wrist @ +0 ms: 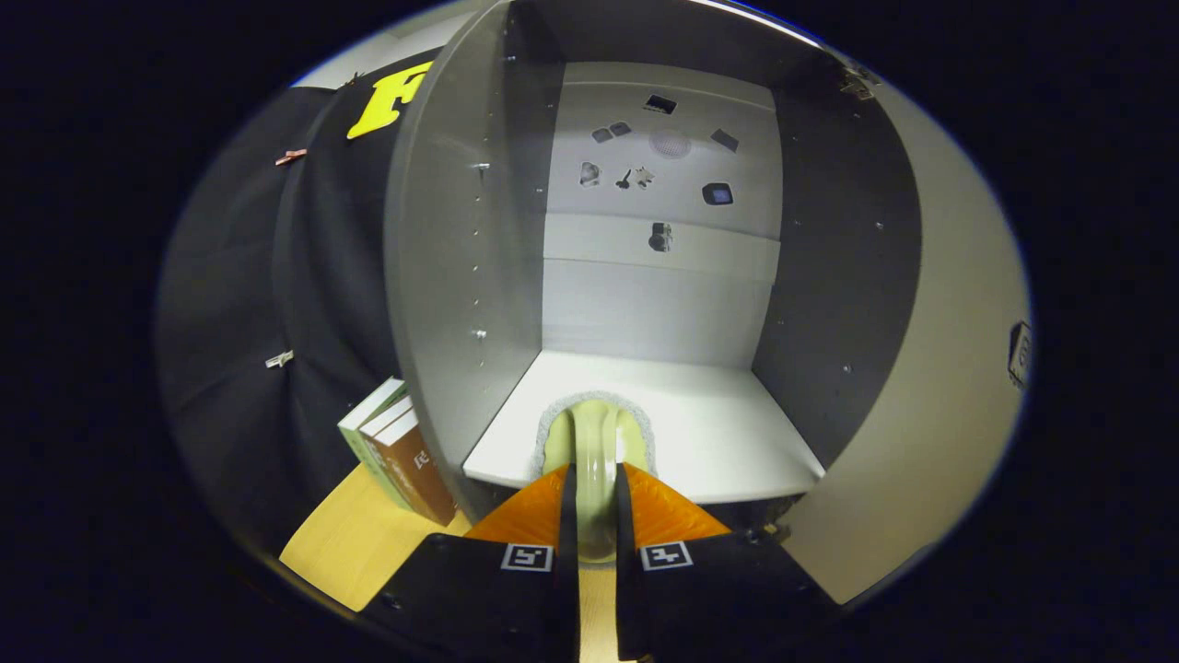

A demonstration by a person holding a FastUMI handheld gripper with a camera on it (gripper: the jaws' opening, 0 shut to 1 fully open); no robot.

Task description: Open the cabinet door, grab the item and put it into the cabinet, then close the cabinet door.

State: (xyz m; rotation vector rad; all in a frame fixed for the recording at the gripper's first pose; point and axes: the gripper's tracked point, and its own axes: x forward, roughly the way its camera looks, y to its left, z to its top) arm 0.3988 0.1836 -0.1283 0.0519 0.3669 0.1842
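Observation:
My gripper (pixel 596 488) is shut on the handle of a pale green mug (pixel 597 440), both fingers pressing its sides. The mug hangs between and just ahead of the fingers, its rim over the front edge of the white cabinet shelf (pixel 737 442). The grey cabinet (pixel 461 258) stands open straight ahead, with dark side walls and a light back panel carrying several small stickers. Its door (pixel 939 396) is swung wide on the right, with a small dark handle (pixel 1019 354) near its outer edge.
Three books (pixel 396 451) stand upright against the cabinet's left outer wall on a light wooden tabletop (pixel 355 543). Black cloth hangs behind them on the left, held by small clips (pixel 279 359).

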